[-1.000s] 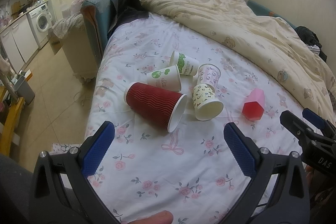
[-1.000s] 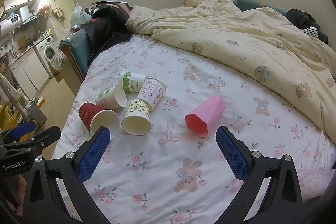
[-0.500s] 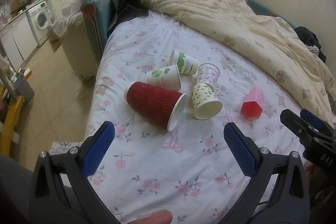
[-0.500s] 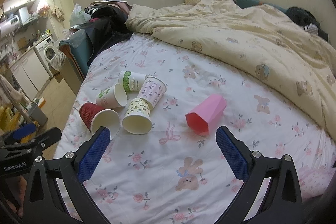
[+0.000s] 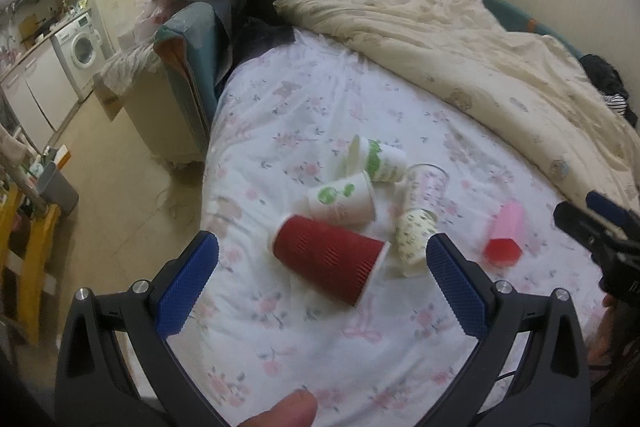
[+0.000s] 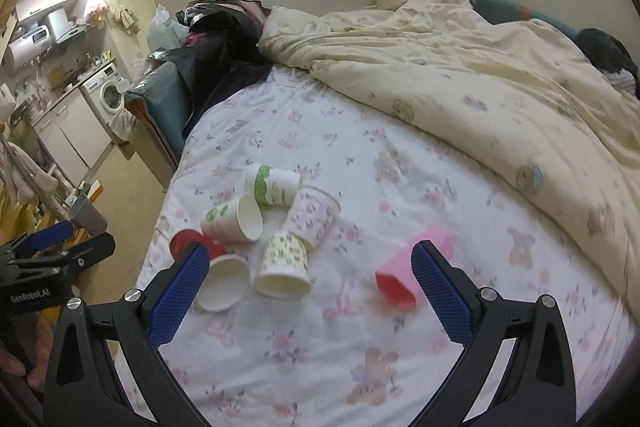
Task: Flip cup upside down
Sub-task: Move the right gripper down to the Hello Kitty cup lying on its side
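Observation:
Several cups lie on their sides on the floral bed sheet [image 5: 320,355]. A red ribbed cup [image 5: 328,263] lies nearest my left gripper [image 5: 322,287], which is open and empty just short of it. Behind it lie two white cups with green print [image 5: 344,201], a yellow-patterned cup [image 5: 414,239] and a pink-patterned cup [image 5: 426,183]. A pink faceted cup [image 6: 408,267] lies apart to the right, next to the right finger of my open, empty right gripper [image 6: 306,291]. In the right wrist view the red cup [image 6: 216,275] sits partly behind the left finger.
A cream duvet [image 6: 480,67] is heaped over the far and right side of the bed. The bed's left edge drops to a tiled floor [image 5: 108,195]. A dark pile of clothes and bags [image 5: 236,7] sits at the bed's far left corner.
Both grippers have moved forward and down toward the cups, which now appear larger and lower between the fingers. The cups have not moved. Both stay open.

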### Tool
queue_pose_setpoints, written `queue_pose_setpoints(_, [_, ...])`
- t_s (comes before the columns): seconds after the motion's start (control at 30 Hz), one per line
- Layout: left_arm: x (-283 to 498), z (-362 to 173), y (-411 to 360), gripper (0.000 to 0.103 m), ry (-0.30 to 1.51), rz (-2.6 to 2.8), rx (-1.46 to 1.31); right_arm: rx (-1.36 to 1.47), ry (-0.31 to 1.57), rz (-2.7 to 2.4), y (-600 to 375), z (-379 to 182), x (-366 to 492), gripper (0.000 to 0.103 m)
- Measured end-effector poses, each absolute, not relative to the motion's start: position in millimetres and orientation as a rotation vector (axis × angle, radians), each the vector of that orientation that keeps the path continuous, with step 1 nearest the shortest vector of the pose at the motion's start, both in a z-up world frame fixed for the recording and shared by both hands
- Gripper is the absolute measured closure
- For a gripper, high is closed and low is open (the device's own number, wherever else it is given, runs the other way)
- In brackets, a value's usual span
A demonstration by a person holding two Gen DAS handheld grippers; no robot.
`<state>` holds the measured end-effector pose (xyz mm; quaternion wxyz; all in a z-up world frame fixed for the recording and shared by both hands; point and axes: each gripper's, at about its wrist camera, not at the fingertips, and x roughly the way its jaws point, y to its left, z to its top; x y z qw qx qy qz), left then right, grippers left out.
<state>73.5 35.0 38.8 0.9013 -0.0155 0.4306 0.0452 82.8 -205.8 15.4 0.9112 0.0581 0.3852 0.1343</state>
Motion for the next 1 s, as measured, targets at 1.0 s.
queue_pose_setpoints(1.0, [165.0,-49.6,73.9,0.000,1.230,0.139,-0.181,0.405,1.442,0.271,-159.8,-158.1,279.7,0.037])
